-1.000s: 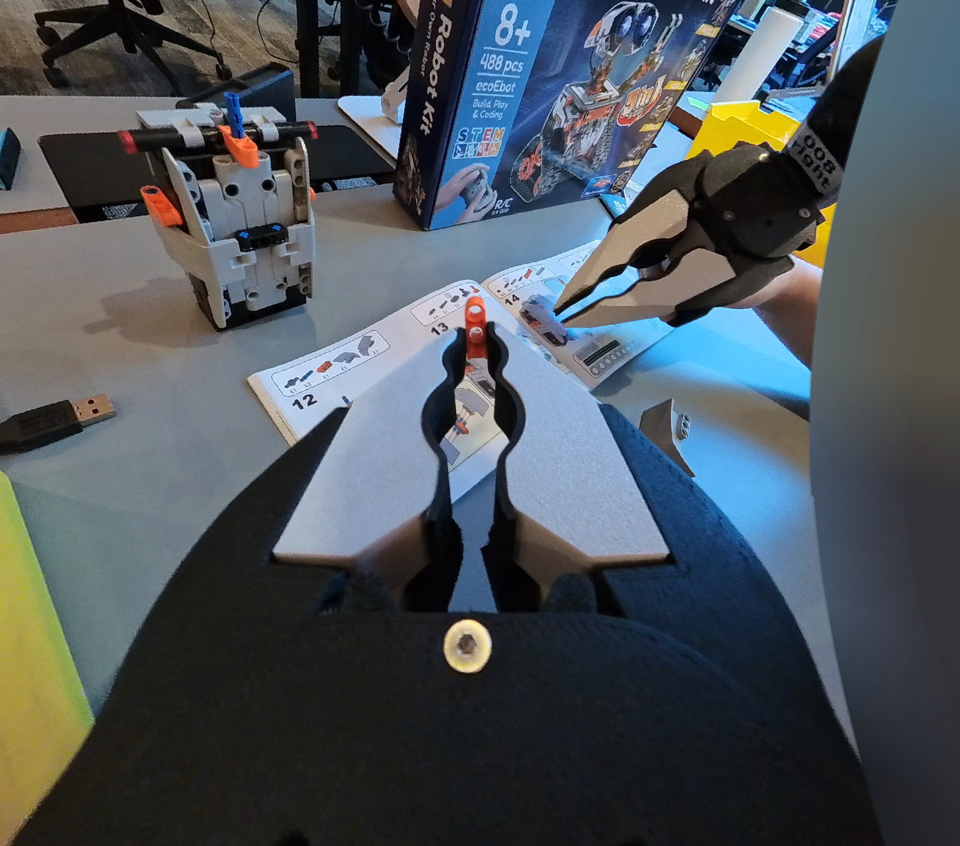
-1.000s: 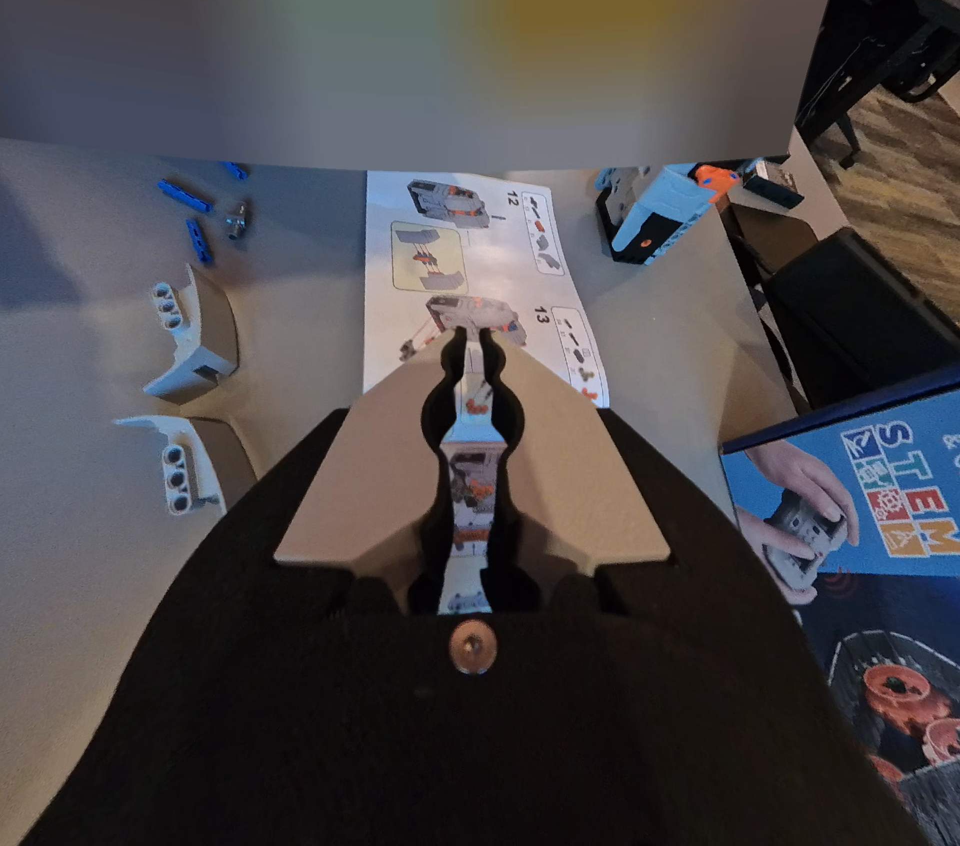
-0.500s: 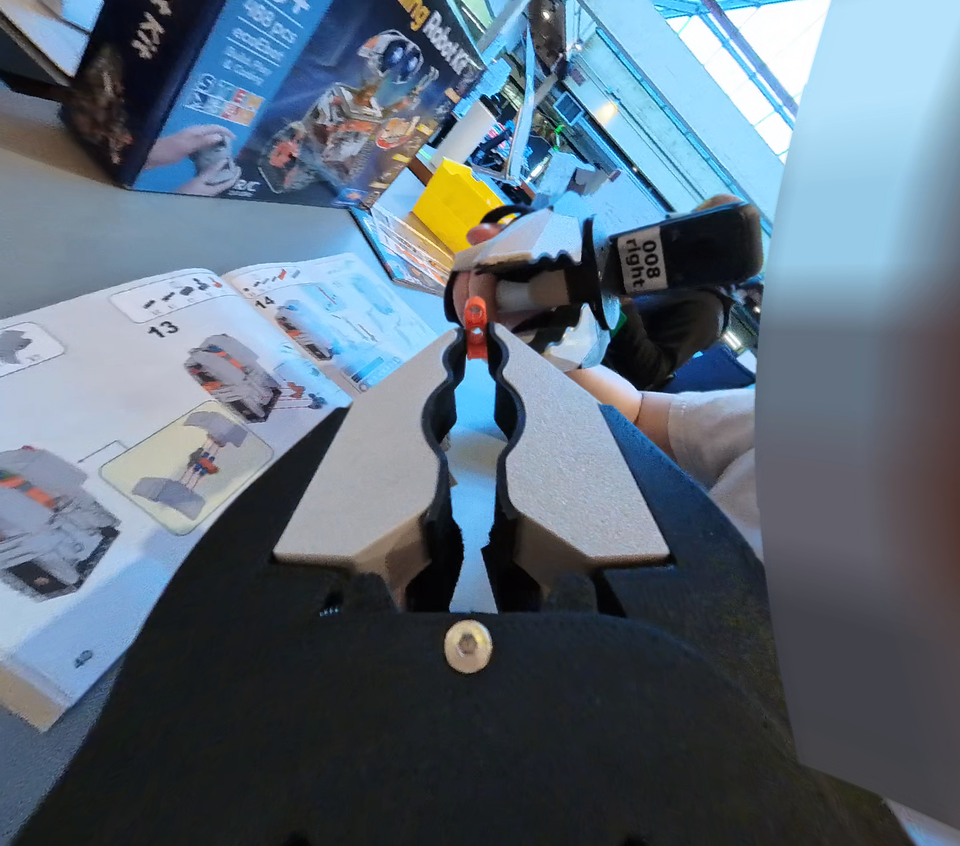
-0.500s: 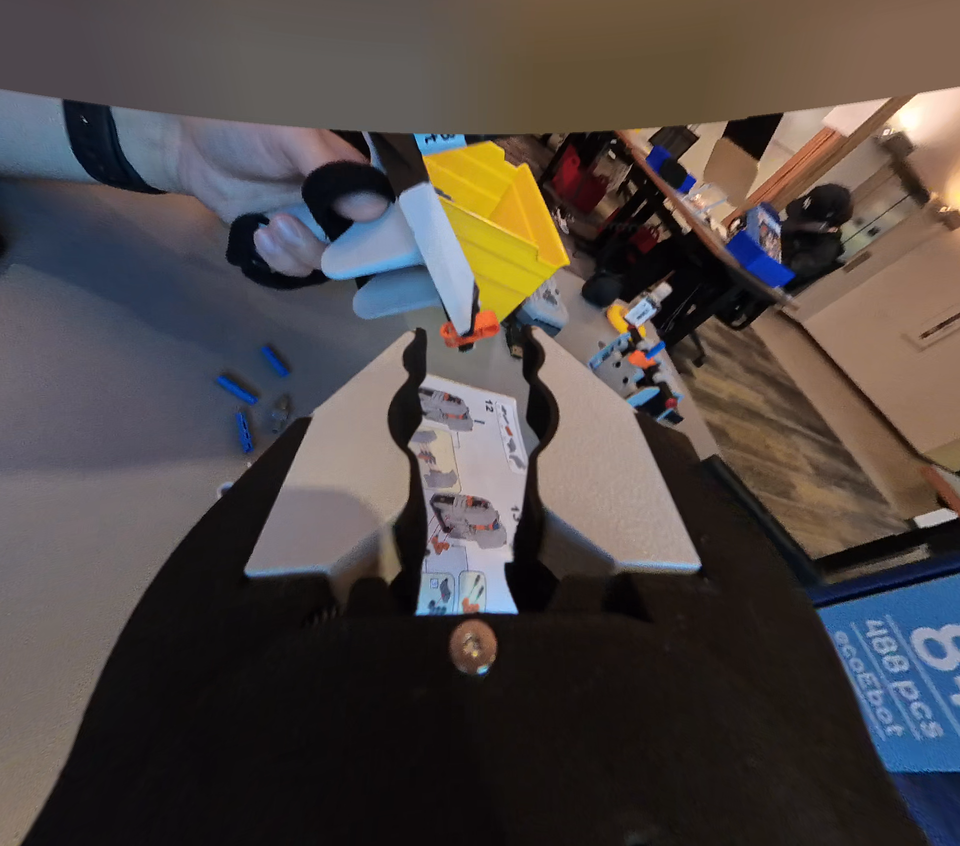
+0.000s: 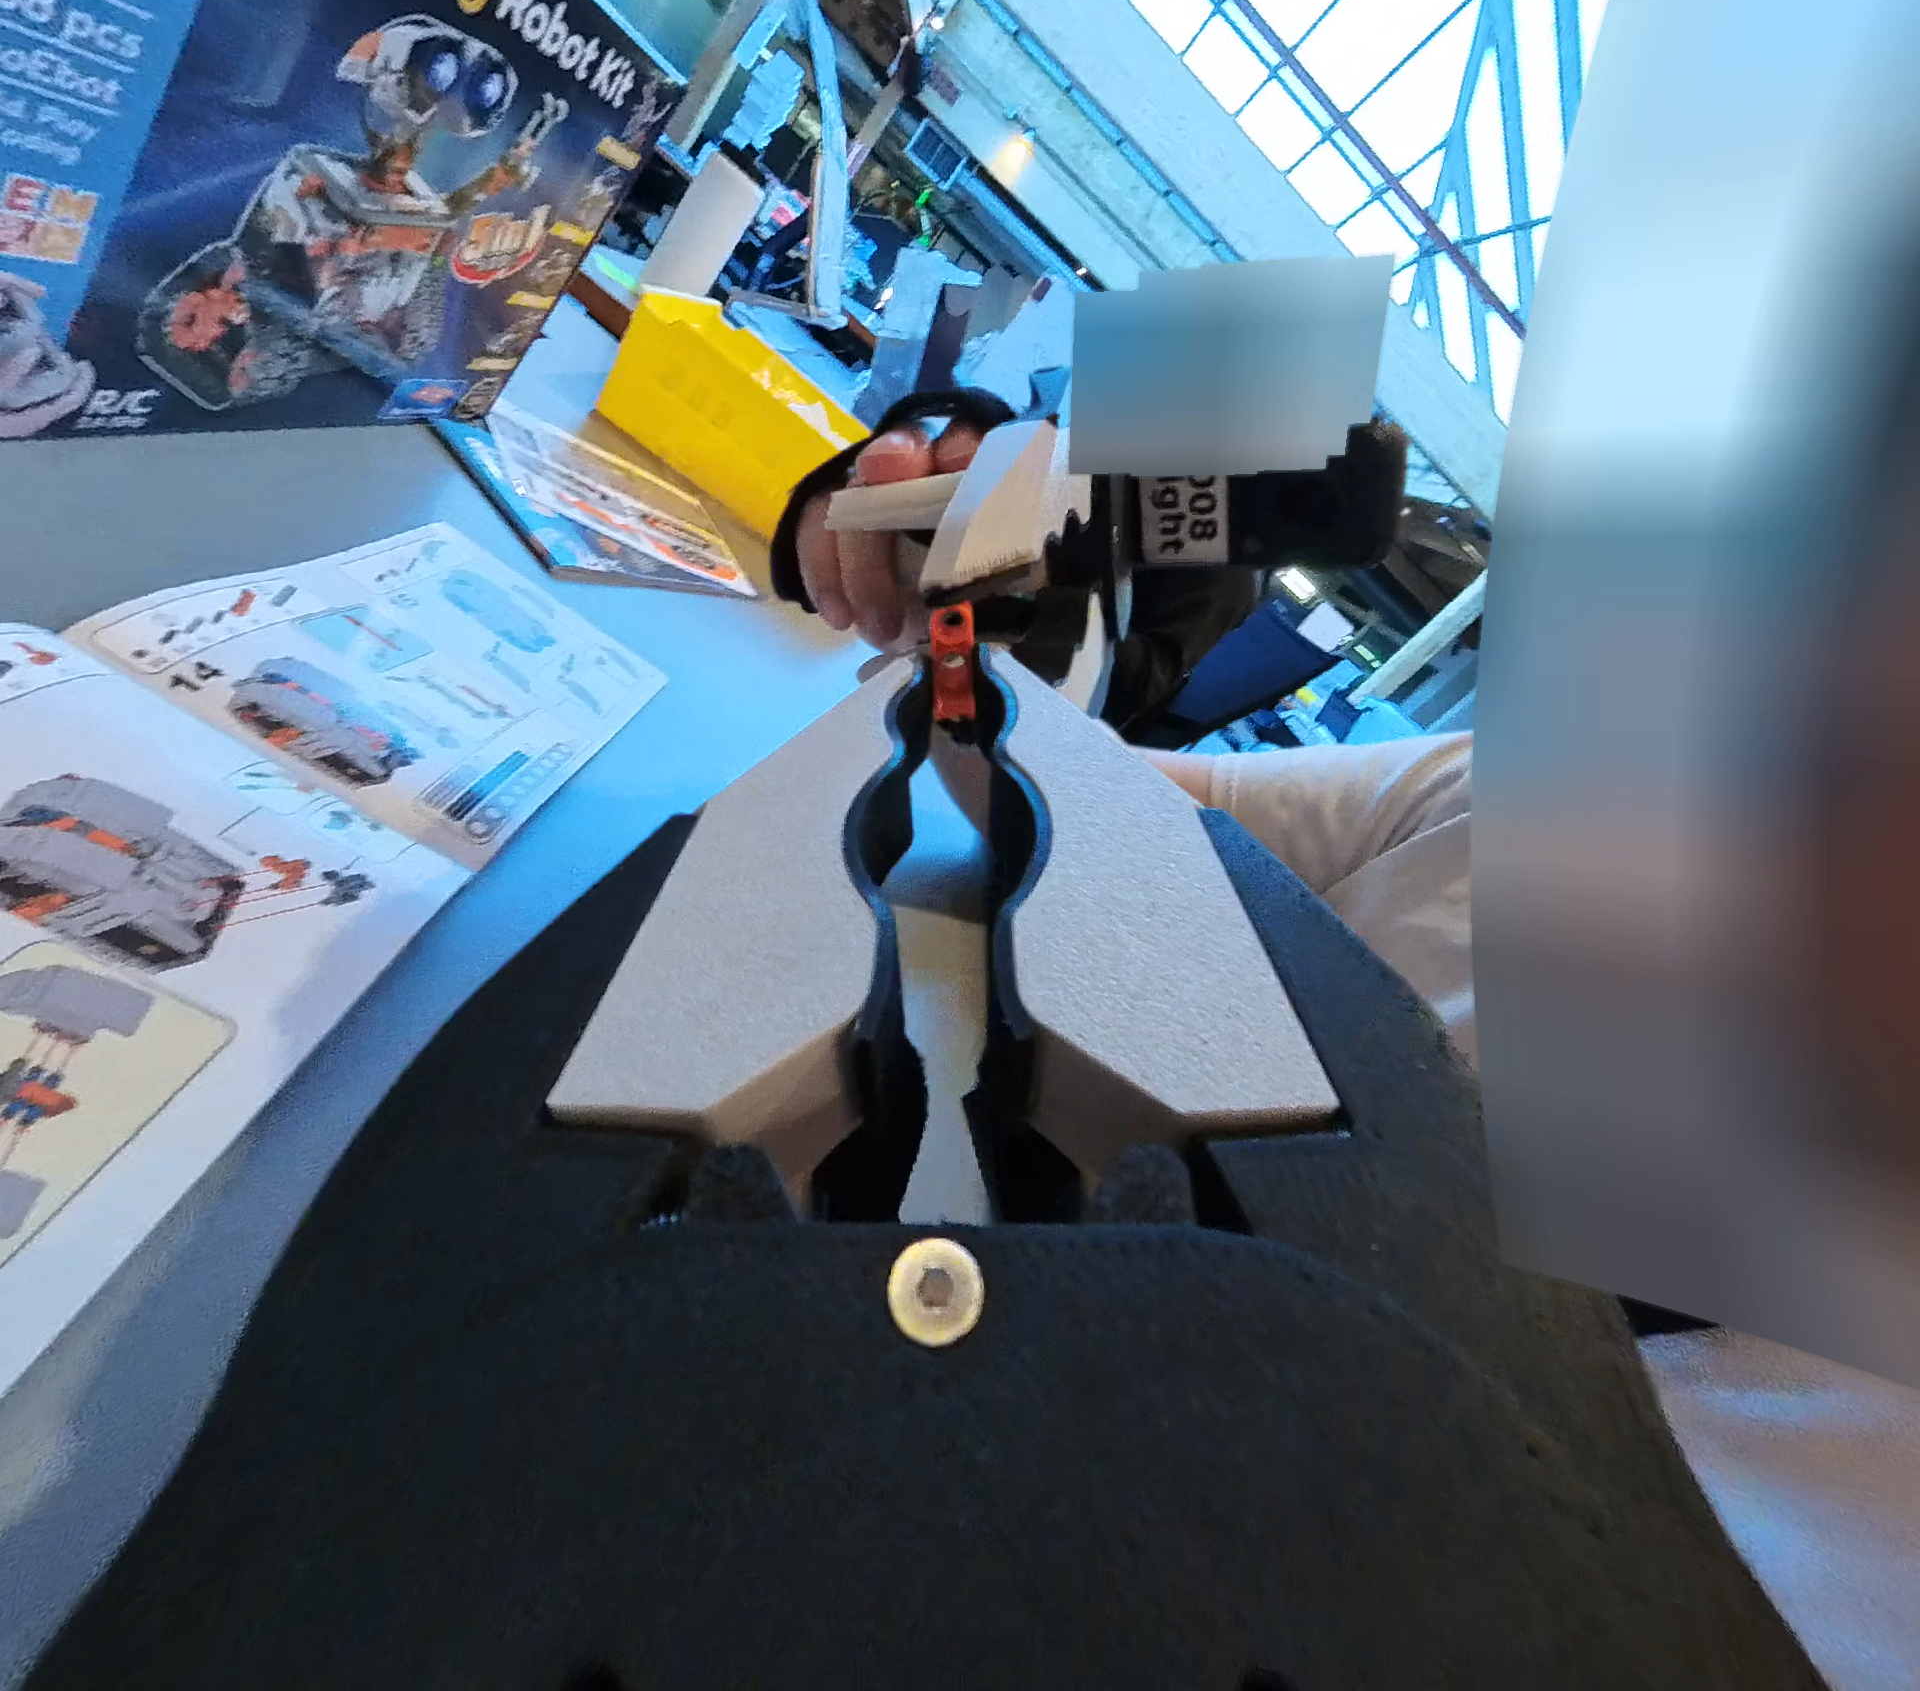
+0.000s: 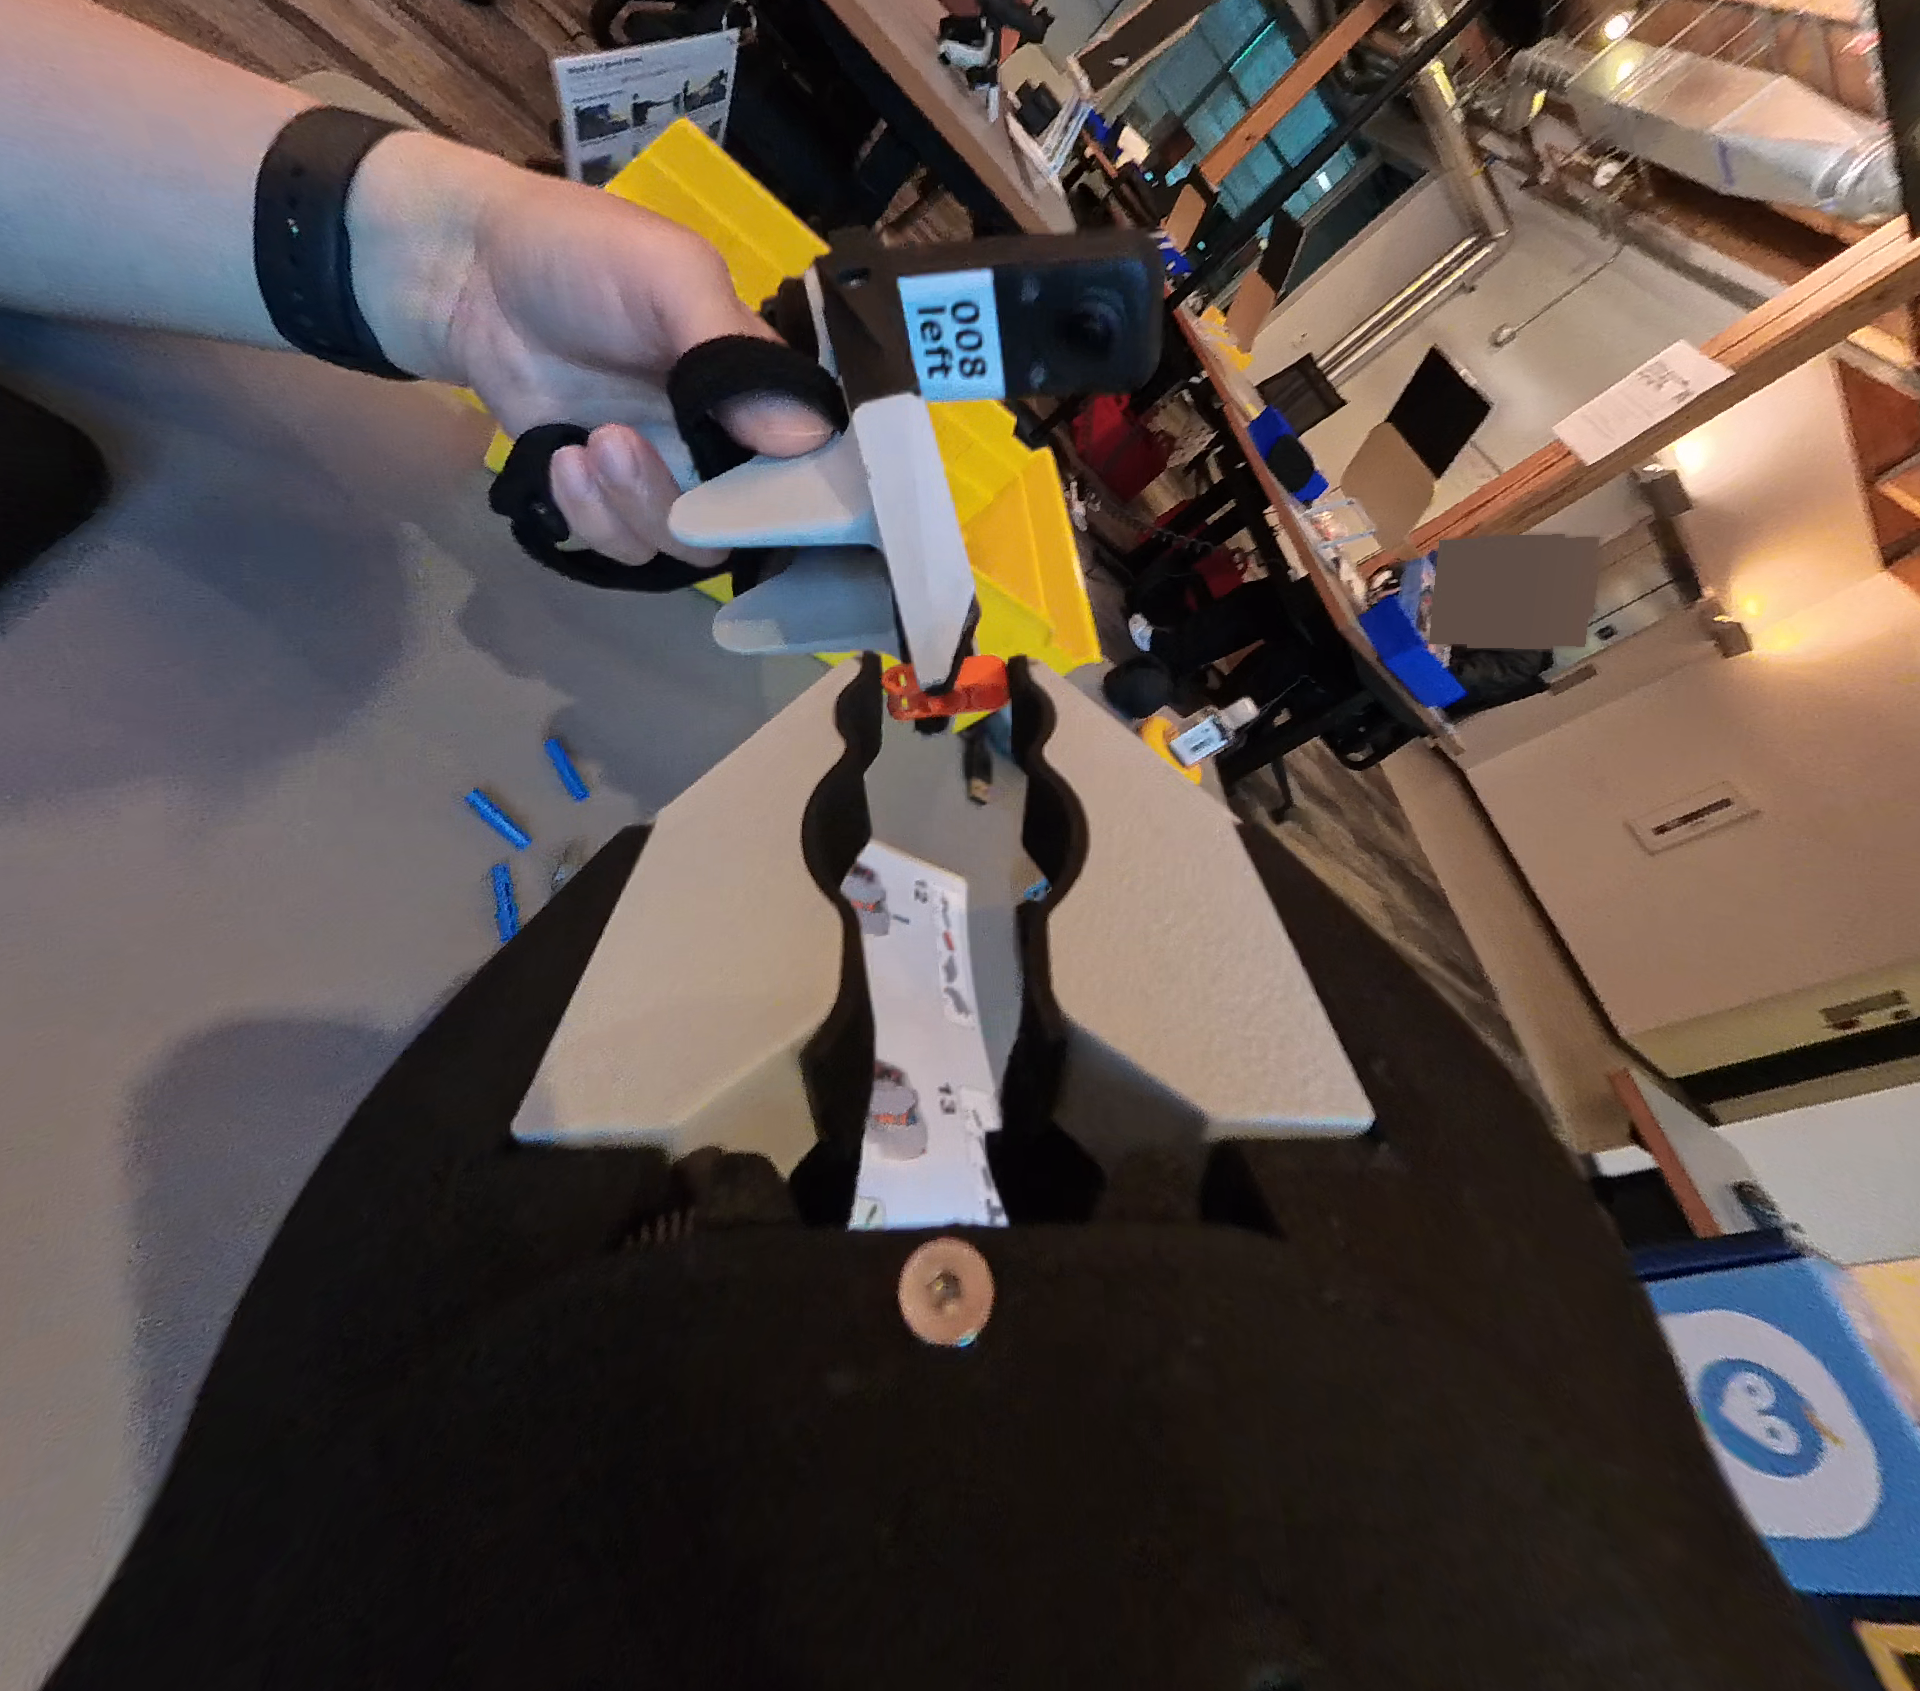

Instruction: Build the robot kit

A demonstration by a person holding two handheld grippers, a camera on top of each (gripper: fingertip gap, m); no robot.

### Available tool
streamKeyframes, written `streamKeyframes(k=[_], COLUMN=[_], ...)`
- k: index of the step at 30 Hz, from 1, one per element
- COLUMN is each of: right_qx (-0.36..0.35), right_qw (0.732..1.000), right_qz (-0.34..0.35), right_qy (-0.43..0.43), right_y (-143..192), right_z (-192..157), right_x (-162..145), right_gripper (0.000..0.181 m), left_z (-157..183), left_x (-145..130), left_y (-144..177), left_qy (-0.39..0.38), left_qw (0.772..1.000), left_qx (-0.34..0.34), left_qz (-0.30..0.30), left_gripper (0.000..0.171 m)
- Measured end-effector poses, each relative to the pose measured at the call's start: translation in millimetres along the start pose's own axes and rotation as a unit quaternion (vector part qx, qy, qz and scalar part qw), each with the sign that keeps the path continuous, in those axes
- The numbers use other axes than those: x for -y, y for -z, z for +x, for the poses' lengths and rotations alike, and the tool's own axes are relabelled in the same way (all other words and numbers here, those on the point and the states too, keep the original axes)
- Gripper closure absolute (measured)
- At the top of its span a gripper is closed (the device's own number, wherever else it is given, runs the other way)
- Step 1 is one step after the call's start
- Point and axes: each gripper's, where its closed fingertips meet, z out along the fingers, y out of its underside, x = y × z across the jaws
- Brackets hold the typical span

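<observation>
My left gripper (image 5: 948, 673) is shut on a small orange building piece (image 5: 950, 667) and holds it in the air above the grey table (image 5: 208, 488). In the right wrist view the left gripper (image 6: 940, 677) points down with the orange piece (image 6: 951, 691) crosswise at its tip. My right gripper (image 6: 943, 691) is partly open, and its two tips flank the ends of the piece. I cannot tell whether they touch it. In the left wrist view the right gripper (image 5: 961, 587) meets the piece from above.
An open instruction booklet (image 5: 312, 706) lies on the table, also in the right wrist view (image 6: 925, 997). The blue kit box (image 5: 312, 135) stands behind it. A yellow bin (image 6: 1018, 519) sits beyond. Several blue pins (image 6: 499, 815) lie loose on the table (image 6: 208, 810). Both grippers' tips are close together, under 4 cm apart.
Both grippers rose off the table and turned to face each other. My right gripper opened, then narrowed around the orange piece. My left gripper kept its hold.
</observation>
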Motion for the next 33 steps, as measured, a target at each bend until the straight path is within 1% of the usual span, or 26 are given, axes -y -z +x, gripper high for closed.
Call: streamKeyframes(k=[2,5,8,9,10,12,13,15,16,17,19,20,21,22,23,25,27,28,29,31,32,33], right_qx=[-0.011,-0.013,-0.040,-0.052,-0.061,-0.078,-0.080,-0.073,-0.072,-0.073,-0.076,-0.077,-0.073,-0.068,-0.067,-0.064,-0.061,-0.059,-0.057,-0.055,-0.054,-0.052], right_qw=[1.000,0.999,0.999,0.998,0.997,0.996,0.995,0.995,0.995,0.994,0.993,0.992,0.992,0.992,0.992,0.993,0.993,0.993,0.993,0.992,0.992,0.992], right_qz=[-0.003,-0.028,-0.024,-0.027,-0.030,-0.044,-0.052,-0.067,-0.075,-0.081,-0.088,-0.086,-0.082,-0.079,-0.075,-0.068,-0.069,-0.069,-0.072,-0.076,-0.075,-0.073], right_qy=[0.013,0.012,0.018,0.022,0.025,0.028,0.022,-0.001,-0.011,-0.018,-0.032,-0.043,-0.056,-0.066,-0.071,-0.074,-0.078,-0.079,-0.079,-0.078,-0.081,-0.084], right_y=[2,8,16,19,24,38,45,60,67,74,84,87,89,89,90,90,91,92,93,94,94,94], right_z=[1,-1,-1,-2,-4,-10,-15,-31,-39,-46,-56,-59,-62,-65,-65,-66,-68,-69,-70,-70,-70,-69], right_x=[7,11,22,22,22,15,9,-6,-14,-22,-34,-37,-38,-38,-36,-33,-34,-36,-38,-41,-41,-41], right_gripper=[0.158,0.158,0.158,0.158,0.158,0.158,0.158,0.158,0.158,0.158,0.158,0.158,0.158,0.158,0.158,0.158,0.158,0.158,0.158,0.158,0.158,0.158], left_z=[8,15,25,23,18,5,-1,-14,-22,-32,-55,-64,-70,-72,-74,-75,-76,-75,-72,-68,-69,-71], left_x=[1,-1,-1,-2,-4,-12,-19,-40,-51,-61,-84,-95,-105,-113,-119,-127,-132,-133,-134,-133,-131,-130], left_y=[-1,-5,-7,-7,-5,3,10,27,36,45,65,73,78,81,80,78,83,84,83,77,76,78], left_qy=[0.006,-0.015,-0.021,-0.024,-0.033,-0.064,-0.076,-0.102,-0.126,-0.147,-0.155,-0.140,-0.120,-0.103,-0.094,-0.096,-0.115,-0.125,-0.130,-0.135,-0.142,-0.154], left_qw=[1.000,1.000,0.999,0.999,0.999,0.994,0.988,0.966,0.949,0.929,0.882,0.861,0.844,0.832,0.825,0.818,0.806,0.804,0.809,0.827,0.830,0.825], left_qx=[-0.016,-0.025,-0.046,-0.033,-0.006,0.071,0.117,0.211,0.254,0.296,0.364,0.386,0.400,0.408,0.415,0.435,0.470,0.483,0.488,0.487,0.489,0.498], left_qz=[0.002,-0.006,-0.011,-0.017,-0.027,-0.054,-0.069,-0.111,-0.136,-0.165,-0.255,-0.300,-0.336,-0.361,-0.371,-0.364,-0.341,-0.324,-0.301,-0.247,-0.228,-0.219], left_gripper=[0.166,0.166,0.166,0.160,0.150,0.148,0.148,0.148,0.148,0.151,0.160,0.163,0.163,0.161,0.159,0.159,0.156,0.154,0.154,0.154,0.154,0.154])
